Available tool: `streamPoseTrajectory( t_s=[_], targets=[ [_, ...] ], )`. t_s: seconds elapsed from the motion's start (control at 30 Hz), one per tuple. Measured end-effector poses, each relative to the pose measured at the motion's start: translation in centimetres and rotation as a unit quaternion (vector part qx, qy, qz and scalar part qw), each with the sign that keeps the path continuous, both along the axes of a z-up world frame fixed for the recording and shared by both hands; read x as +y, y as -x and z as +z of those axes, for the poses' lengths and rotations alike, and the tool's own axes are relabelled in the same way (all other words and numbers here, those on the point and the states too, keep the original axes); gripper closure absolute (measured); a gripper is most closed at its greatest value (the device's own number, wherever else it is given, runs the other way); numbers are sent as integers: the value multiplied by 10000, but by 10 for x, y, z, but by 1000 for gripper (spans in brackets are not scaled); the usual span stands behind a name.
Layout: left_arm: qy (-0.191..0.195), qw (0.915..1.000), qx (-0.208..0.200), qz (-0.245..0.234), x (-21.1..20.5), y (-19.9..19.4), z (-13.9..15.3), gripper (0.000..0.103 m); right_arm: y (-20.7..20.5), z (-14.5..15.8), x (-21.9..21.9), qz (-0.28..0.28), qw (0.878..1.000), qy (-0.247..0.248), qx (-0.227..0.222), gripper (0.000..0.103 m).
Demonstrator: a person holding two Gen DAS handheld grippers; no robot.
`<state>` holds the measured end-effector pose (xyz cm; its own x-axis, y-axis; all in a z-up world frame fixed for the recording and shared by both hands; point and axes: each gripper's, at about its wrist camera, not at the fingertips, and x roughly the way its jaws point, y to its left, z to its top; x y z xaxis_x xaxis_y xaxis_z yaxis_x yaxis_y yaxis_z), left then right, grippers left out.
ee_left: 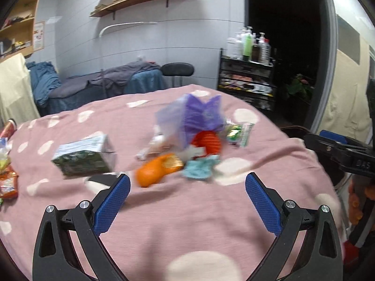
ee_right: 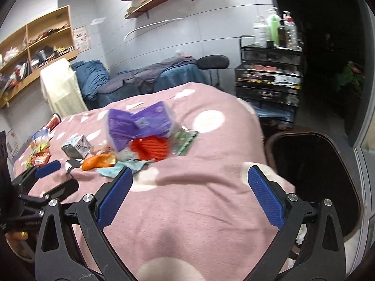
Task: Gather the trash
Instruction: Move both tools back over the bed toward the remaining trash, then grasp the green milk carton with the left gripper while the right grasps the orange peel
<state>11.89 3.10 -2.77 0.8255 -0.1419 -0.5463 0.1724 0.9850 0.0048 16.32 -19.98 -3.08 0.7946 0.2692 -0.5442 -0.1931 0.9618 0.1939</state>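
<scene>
The pink bedspread [ee_left: 187,210] with pale dots covered a rounded surface whose right edge dropped off beside a dark, brown-rimmed bin [ee_right: 311,164], open at the top. A broad bare stretch of cloth, creased and soft, lay between both tools and the litter, giving free room ahead.

The left gripper [ee_left: 187,180] was released, its blue textured pads spread wide with nothing between them. The right gripper [ee_right: 189,173] was likewise released and empty, its right pad standing over the bed's edge just beside the bin. In the right wrist view the left tool's blue pad appeared at the left margin, near the litter.

The trash lay clustered at mid-bed, ahead of both tools and apart from them:
- a crumpled purple plastic wrapper [ee_left: 199,114], thin and translucent, topmost in the heap;
- a ribbed red-orange object [ee_left: 208,140] touching it below;
- a green-and-white sachet [ee_left: 239,133] just to the right;
- a glossy orange packet [ee_left: 154,171], nearest the left gripper's left pad;
- a crumpled pale-blue scrap [ee_left: 199,168] beside it;
- a boxy green carton [ee_left: 84,157], lying tilted, to the left of the heap.

Further snack wrappers [ee_left: 8,182] lay at the bed's far left edge. Motion blur obscured all printing.
</scene>
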Motion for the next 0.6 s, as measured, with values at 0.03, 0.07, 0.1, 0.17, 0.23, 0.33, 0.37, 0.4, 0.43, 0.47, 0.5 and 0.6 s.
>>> streamPoseTrajectory(
  t_s=[0.03, 0.07, 0.1, 0.17, 0.23, 0.33, 0.37, 0.4, 0.43, 0.47, 0.5, 0.6],
  targets=[
    [-76, 9999, -26, 94, 10, -2, 1, 6, -1, -1, 5, 66, 10000, 12, 18, 6],
    [-144, 9997, -53, 172, 19, -3, 2, 6, -2, -2, 12, 146, 9999, 23, 53, 6],
    [-225, 9994, -94, 258, 31, -5, 4, 6, -2, -4, 17, 199, 9998, 27, 80, 6],
    [-321, 9988, -101, 359, 53, -10, 6, 6, -3, -6, 25, 285, 9995, 33, 140, 6],
    [-322, 9987, 27, 401, 71, -19, 6, 6, -3, -9, 32, 342, 9992, 46, 193, 6],
    [-420, 9985, 28, 357, 94, -28, 6, 6, -6, -9, 37, 391, 9989, 64, 248, 6],
    [-546, 9982, 27, 256, 97, -32, 6, 6, -6, -9, 38, 398, 9988, 69, 269, 6],
    [-741, 9972, 34, 86, 102, -39, 7, 6, -7, -9, 39, 397, 9988, 71, 284, 6],
    [-842, 9964, 68, -58, 106, -45, 8, 6, -7, -9, 39, 399, 9988, 70, 290, 6],
    [-930, 9953, 159, -215, 109, -53, 8, 6, -8, -9, 39, 392, 9987, 68, 303, 6],
    [-1065, 9931, 285, -397, 114, -61, 8, 6, -8, -9, 39, 384, 9987, 70, 314, 6],
    [-1508, 9825, 574, -929, 125, -83, 10, 6, -10, -11, 38, 362, 9985, 72, 395, 6]
  ],
)
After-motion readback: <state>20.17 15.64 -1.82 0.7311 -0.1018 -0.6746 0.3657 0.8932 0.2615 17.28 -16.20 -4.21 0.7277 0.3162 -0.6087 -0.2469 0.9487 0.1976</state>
